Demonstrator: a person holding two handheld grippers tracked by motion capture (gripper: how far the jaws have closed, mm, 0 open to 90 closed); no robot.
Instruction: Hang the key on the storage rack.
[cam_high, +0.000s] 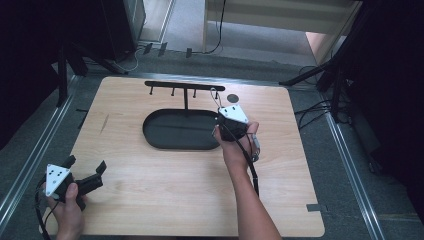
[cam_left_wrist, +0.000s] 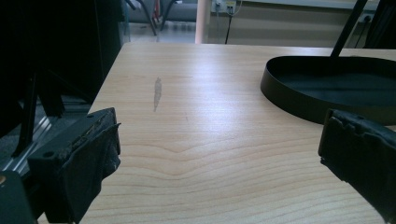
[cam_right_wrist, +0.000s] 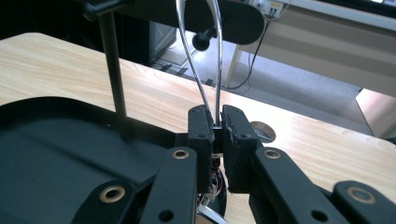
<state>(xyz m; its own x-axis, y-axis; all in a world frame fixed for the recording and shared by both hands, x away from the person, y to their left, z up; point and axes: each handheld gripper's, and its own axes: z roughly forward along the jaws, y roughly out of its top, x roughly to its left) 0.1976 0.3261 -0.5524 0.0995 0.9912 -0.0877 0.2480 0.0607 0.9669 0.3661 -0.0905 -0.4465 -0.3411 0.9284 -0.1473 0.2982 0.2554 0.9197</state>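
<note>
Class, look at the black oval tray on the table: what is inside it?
The tray holds nothing loose; a thin post rises at its far edge. The right gripper and hand cover its right end.

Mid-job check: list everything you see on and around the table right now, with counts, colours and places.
Light wooden table: one, centre.
Black oval metal tray: one, table's far middle.
Black T-shaped hook stand: one, rising from the tray's far edge.
Thin silver wire loop: one, hung on the stand's right end peg, pinched by the right gripper.
Grey round hole: one, far right of table.
Left gripper: black, open, near left corner.
Right gripper: black, at tray's right end.
</note>
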